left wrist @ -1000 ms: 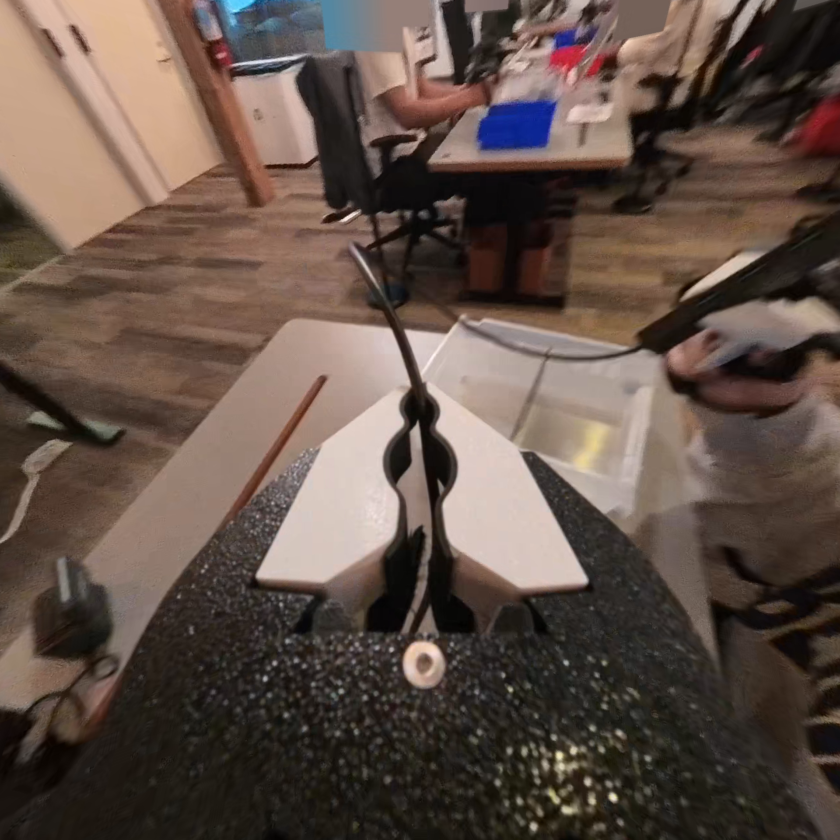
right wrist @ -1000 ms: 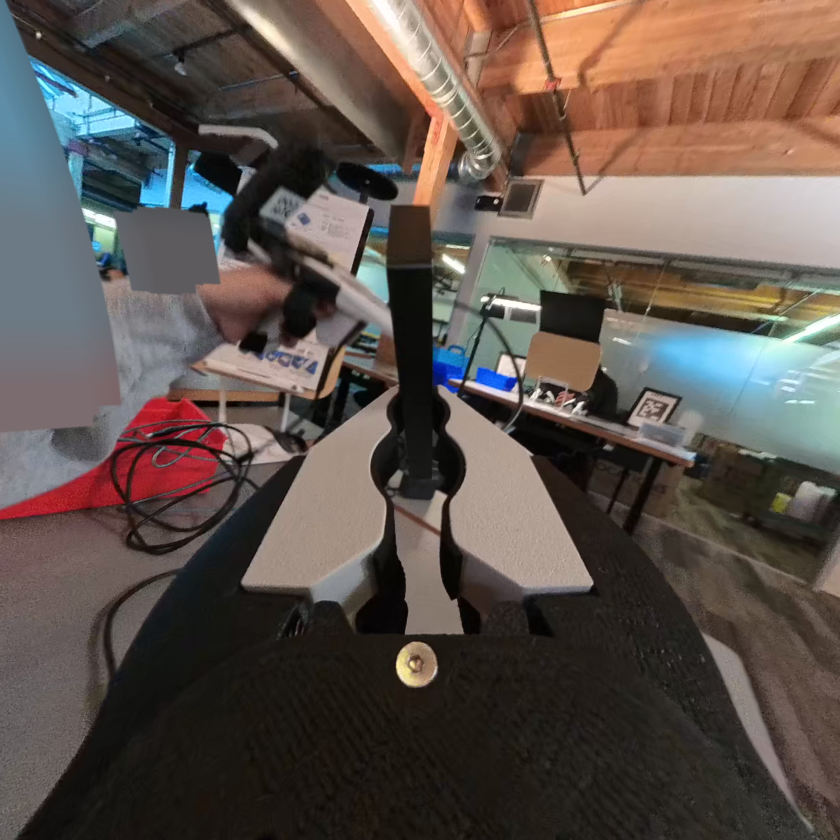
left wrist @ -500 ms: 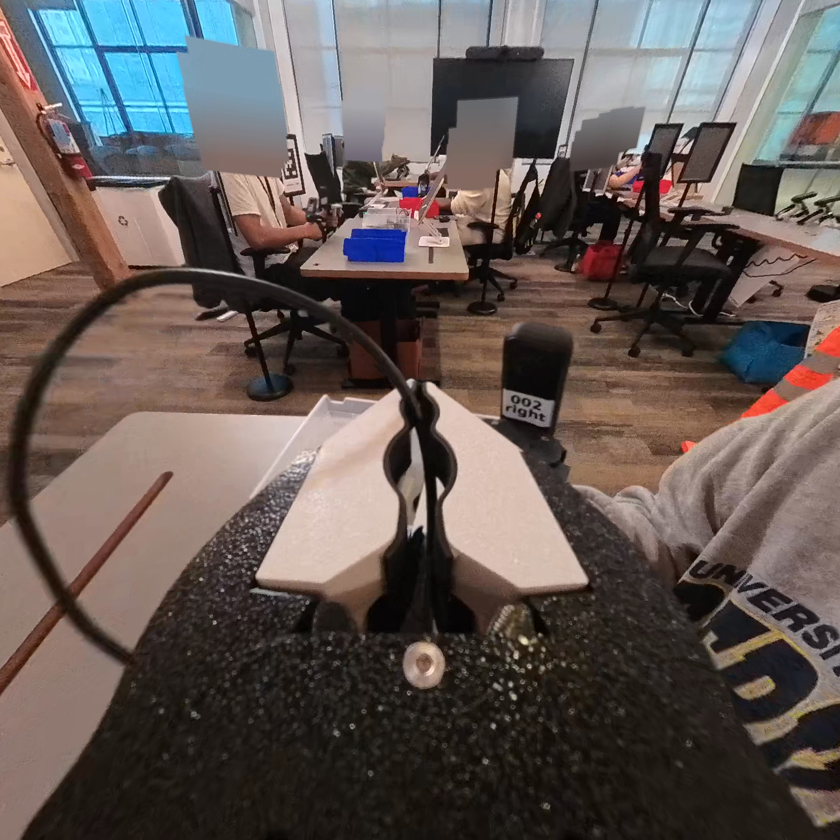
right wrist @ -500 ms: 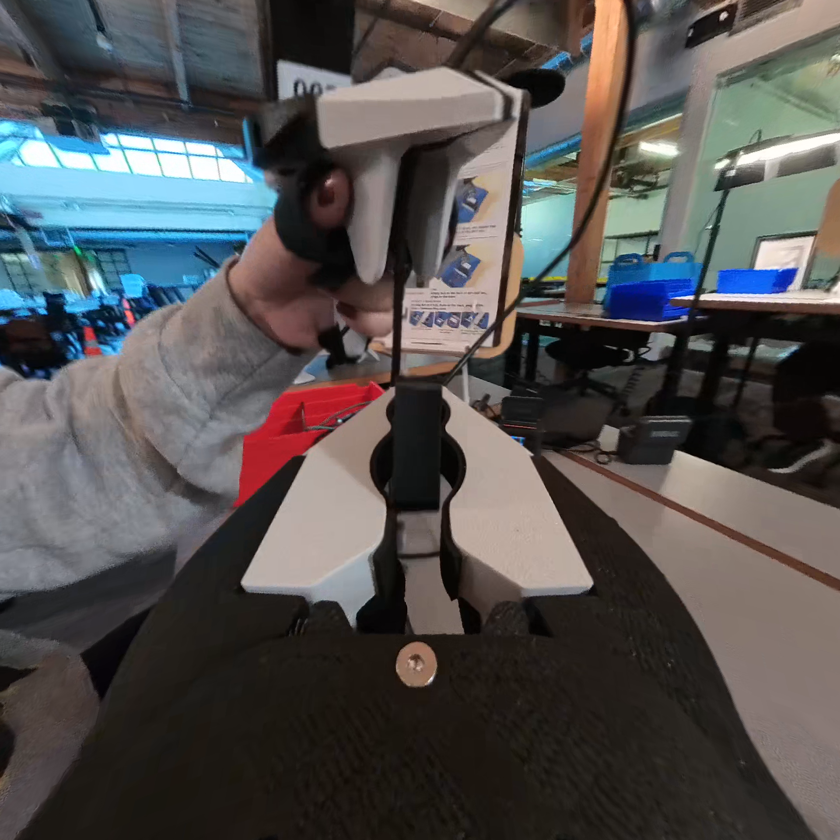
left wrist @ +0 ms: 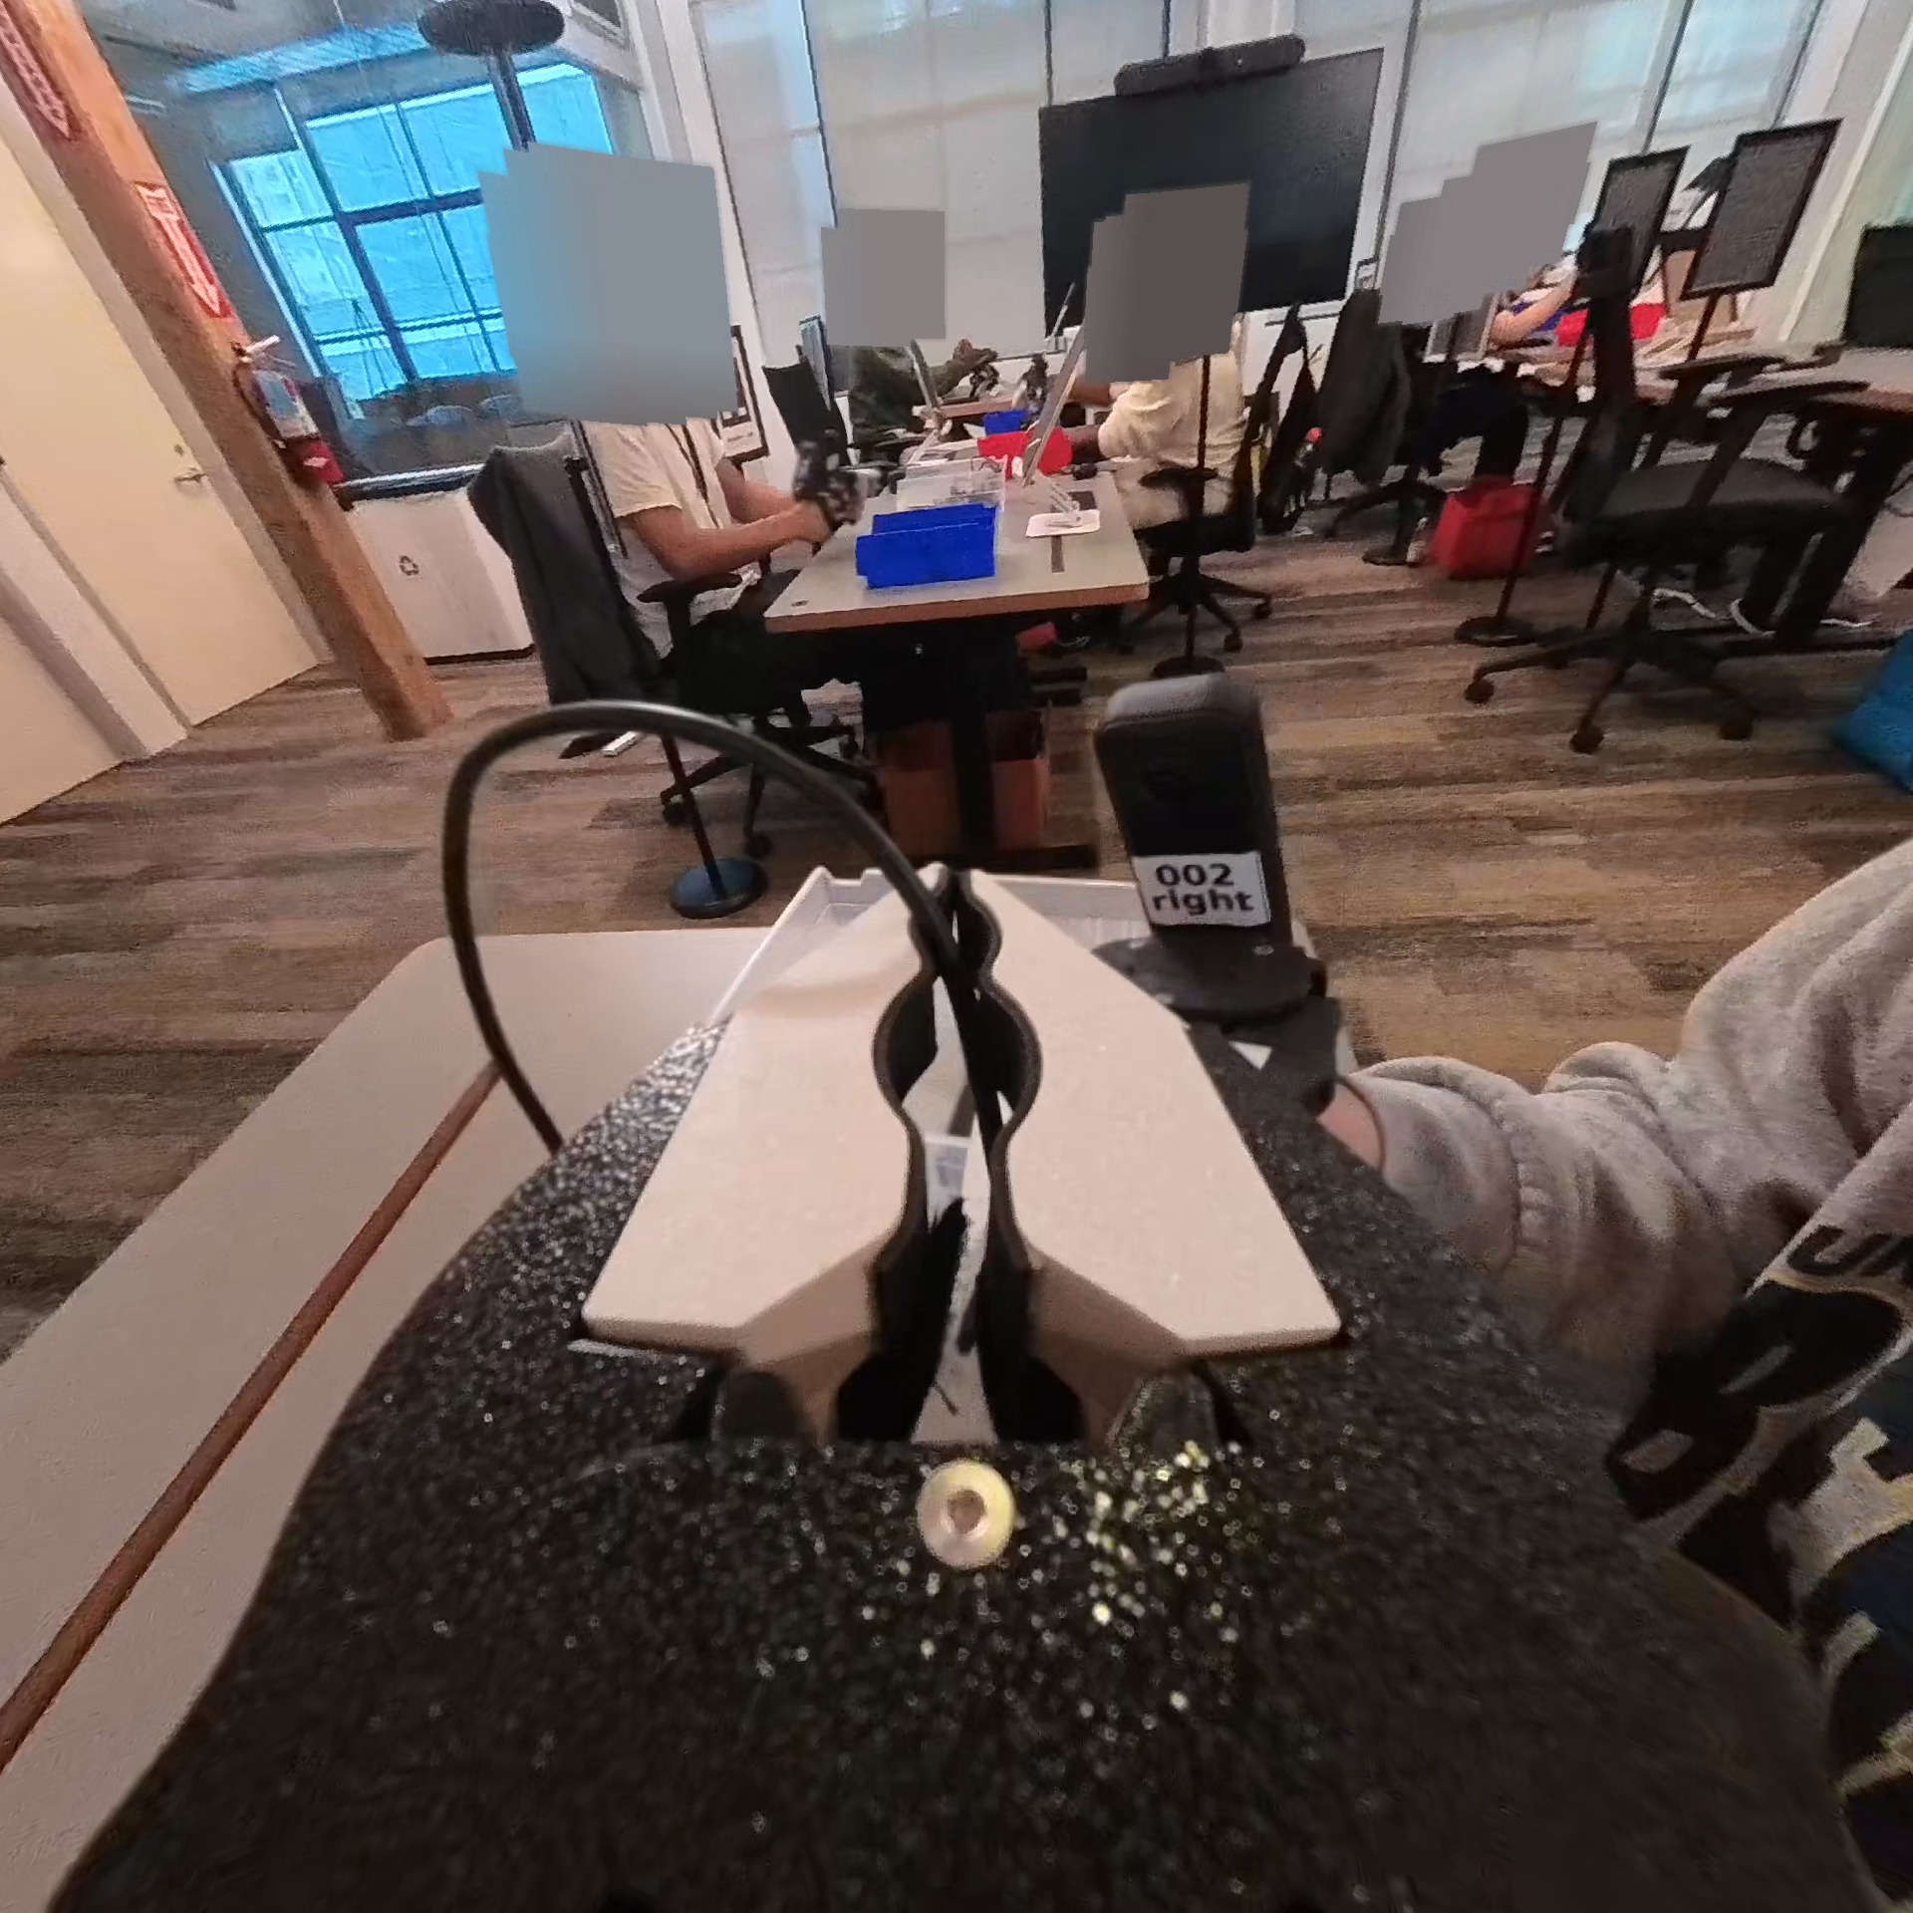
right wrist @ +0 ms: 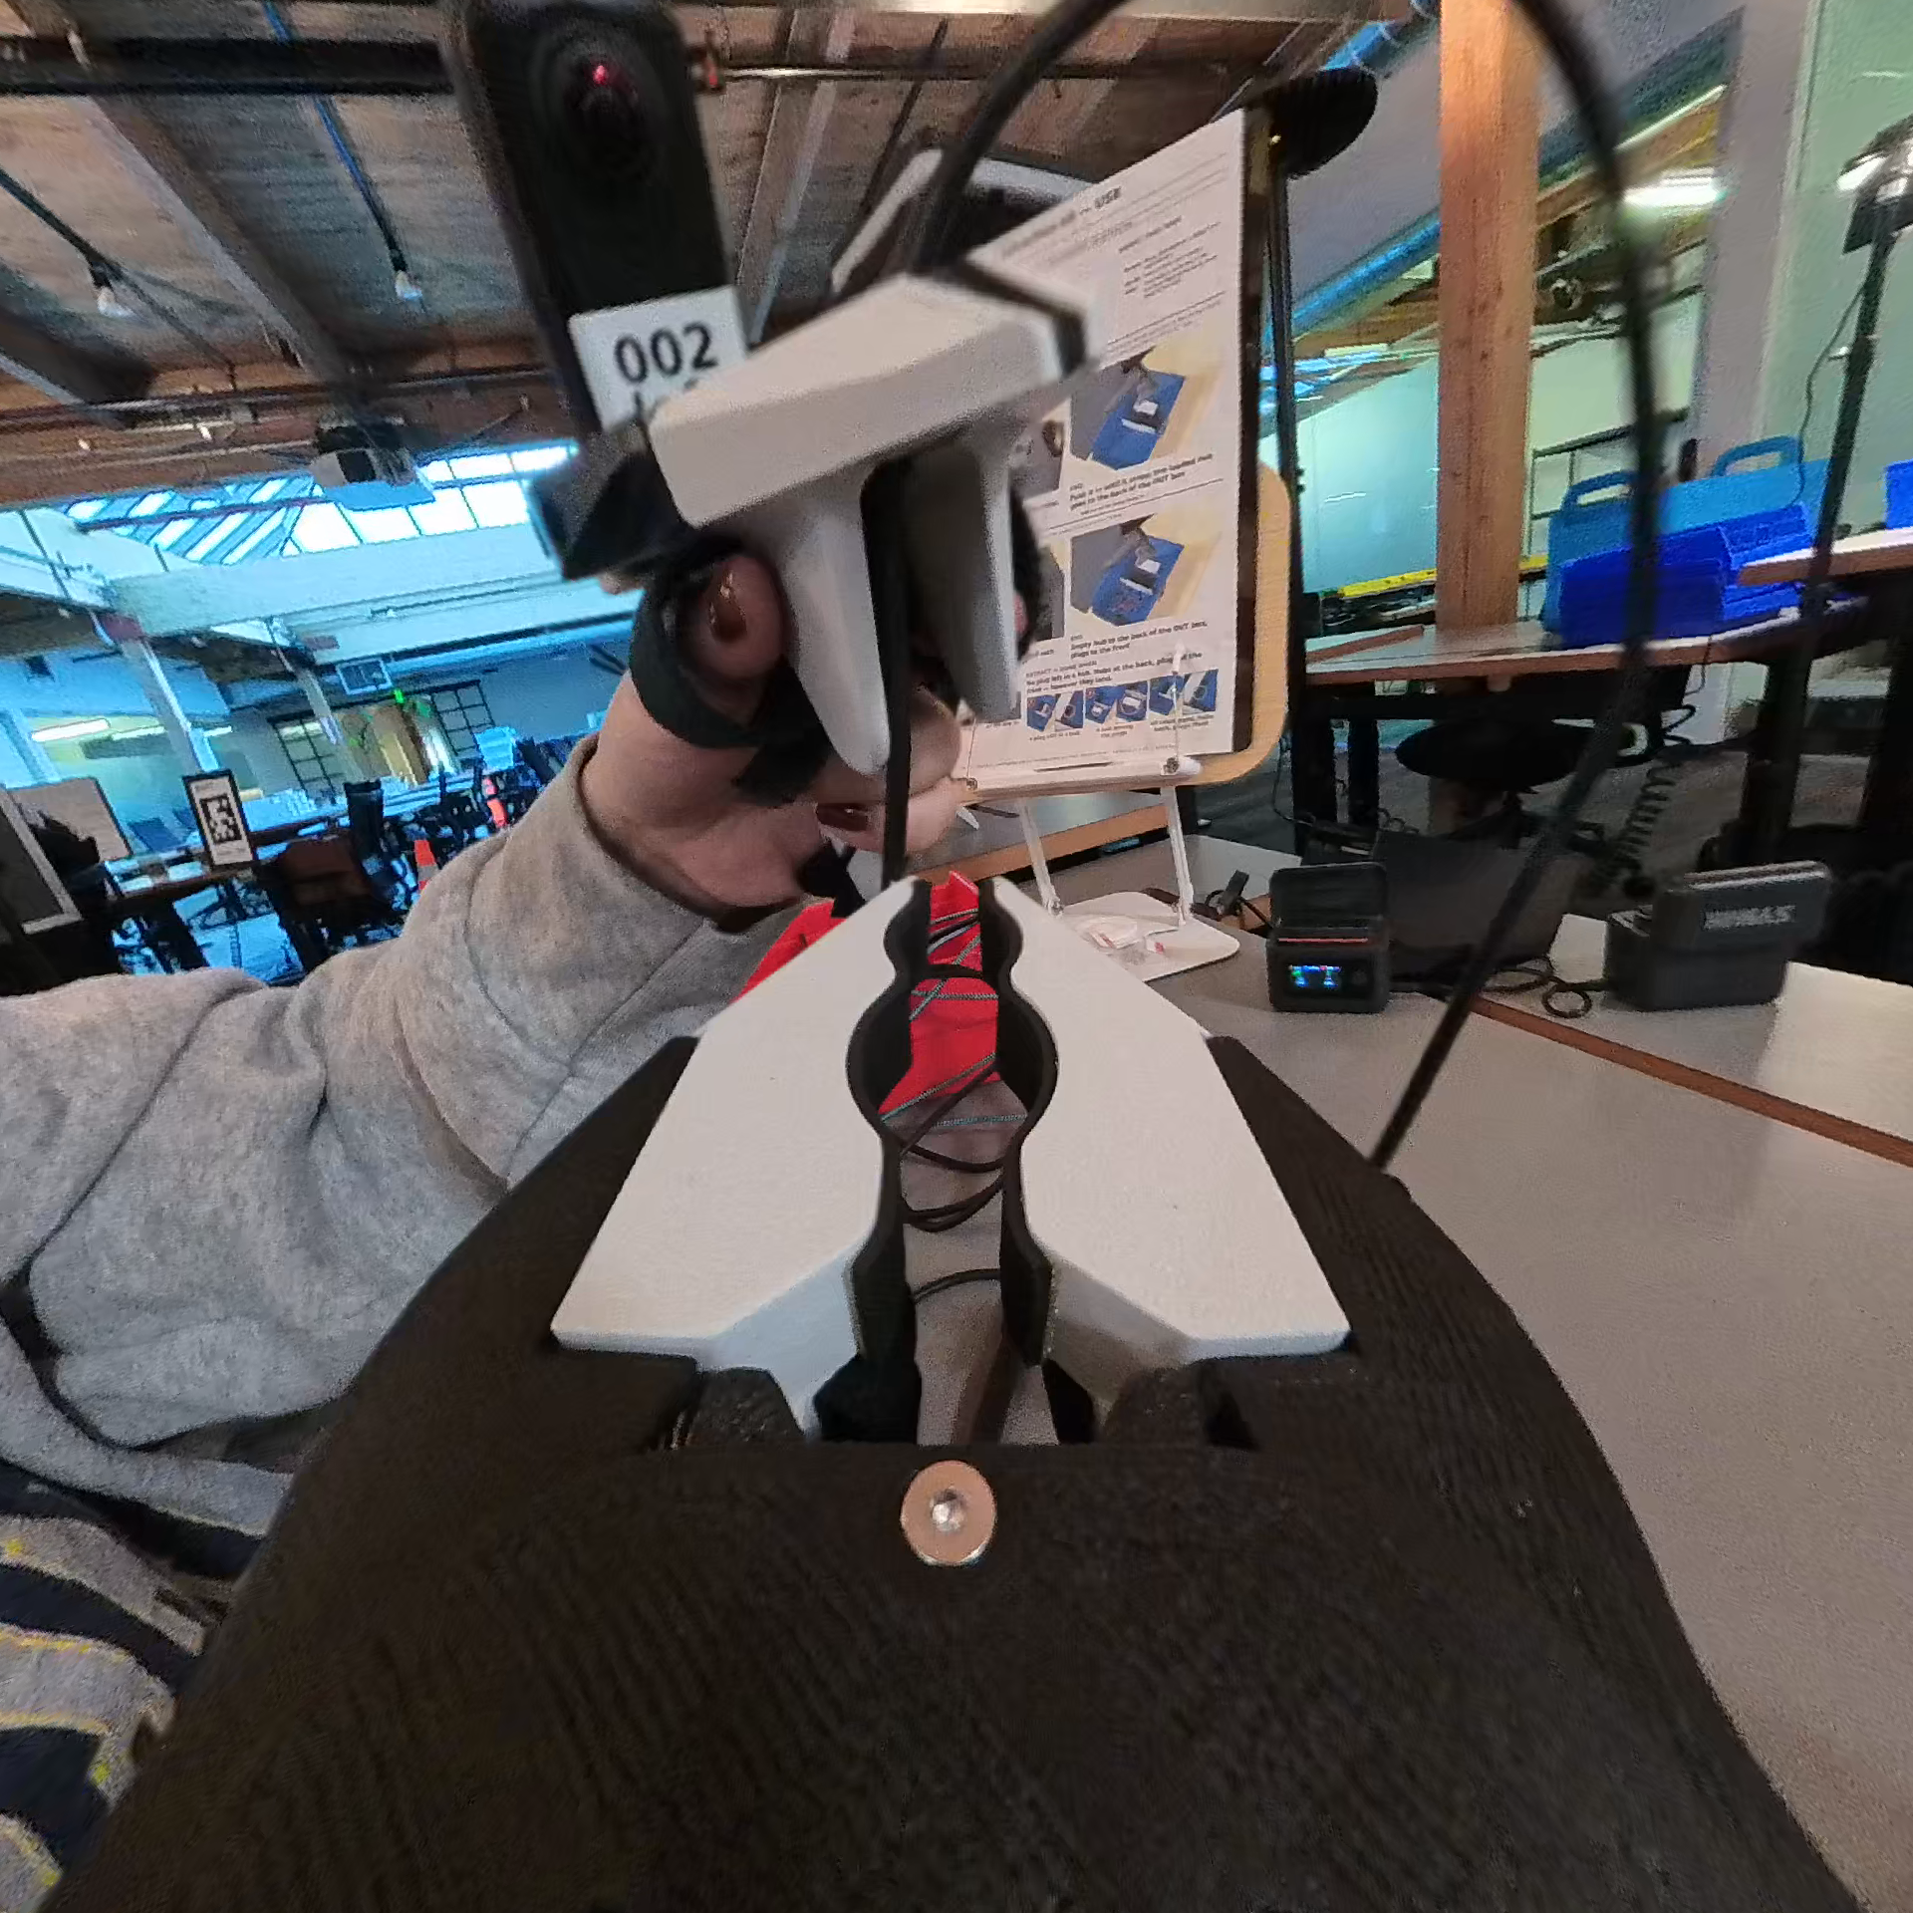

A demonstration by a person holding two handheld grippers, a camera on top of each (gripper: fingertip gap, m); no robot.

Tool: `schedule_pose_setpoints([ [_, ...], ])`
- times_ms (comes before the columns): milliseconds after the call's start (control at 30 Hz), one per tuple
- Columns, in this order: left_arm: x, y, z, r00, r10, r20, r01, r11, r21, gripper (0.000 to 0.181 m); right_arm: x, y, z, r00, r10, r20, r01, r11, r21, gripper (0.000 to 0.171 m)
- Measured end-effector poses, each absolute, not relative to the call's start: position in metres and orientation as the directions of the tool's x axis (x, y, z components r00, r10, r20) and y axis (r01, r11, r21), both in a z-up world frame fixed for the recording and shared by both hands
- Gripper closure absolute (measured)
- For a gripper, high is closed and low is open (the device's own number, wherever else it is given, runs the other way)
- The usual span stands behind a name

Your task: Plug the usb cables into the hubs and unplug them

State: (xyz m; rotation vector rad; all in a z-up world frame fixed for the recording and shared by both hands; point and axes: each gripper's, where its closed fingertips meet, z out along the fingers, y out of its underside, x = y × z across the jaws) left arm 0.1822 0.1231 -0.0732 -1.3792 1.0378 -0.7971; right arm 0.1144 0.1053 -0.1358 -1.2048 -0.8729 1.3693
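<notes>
The left gripper is pinched on a thin black cable that loops up to its left, above a pale table with a white tray. The right gripper has a small gap with nothing in it. Behind it, a hand holds the other gripper up high. Desks and chairs fill the room.

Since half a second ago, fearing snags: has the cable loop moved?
Yes. The cable loop has drawn rightward toward the left gripper, barely reaching the brown strip now.
</notes>
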Motion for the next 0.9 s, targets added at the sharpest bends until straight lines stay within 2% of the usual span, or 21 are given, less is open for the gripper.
schedule_pose_setpoints([
  [100,0.174,0.129,-0.080,0.425,-0.881,-0.207,-0.199,0.132,-0.971,0.181,0.124,0.115,-0.133,0.101,0.969,-0.227,-0.267,-0.194,-0.944,0.149],
  [200,0.169,0.132,-0.082,0.461,-0.836,-0.298,-0.274,0.186,-0.944,0.181,0.135,0.140,-0.145,0.265,0.934,-0.240,-0.220,-0.184,-0.958,0.131],
  [333,0.167,0.132,-0.066,0.500,-0.778,-0.380,-0.323,0.240,-0.916,0.181,0.149,0.172,-0.165,0.475,0.845,-0.247,-0.161,-0.192,-0.968,0.124],
  [467,0.161,0.133,-0.047,0.547,-0.706,-0.450,-0.372,0.276,-0.886,0.181,0.152,0.185,-0.181,0.587,0.789,-0.184,-0.064,-0.181,-0.981,0.119],
  [600,0.154,0.131,-0.035,0.579,-0.651,-0.491,-0.402,0.296,-0.866,0.181,0.156,0.188,-0.180,0.645,0.754,-0.124,-0.032,-0.136,-0.990,0.122],
  [733,0.146,0.129,-0.030,0.603,-0.607,-0.518,-0.428,0.301,-0.852,0.181,0.160,0.184,-0.175,0.645,0.761,-0.070,-0.004,-0.088,-0.996,0.171],
  [900,0.121,0.128,-0.044,0.633,-0.524,-0.570,-0.518,0.260,-0.815,0.181,0.159,0.170,-0.158,0.577,0.812,-0.086,-0.041,-0.076,-0.996,0.171],
])
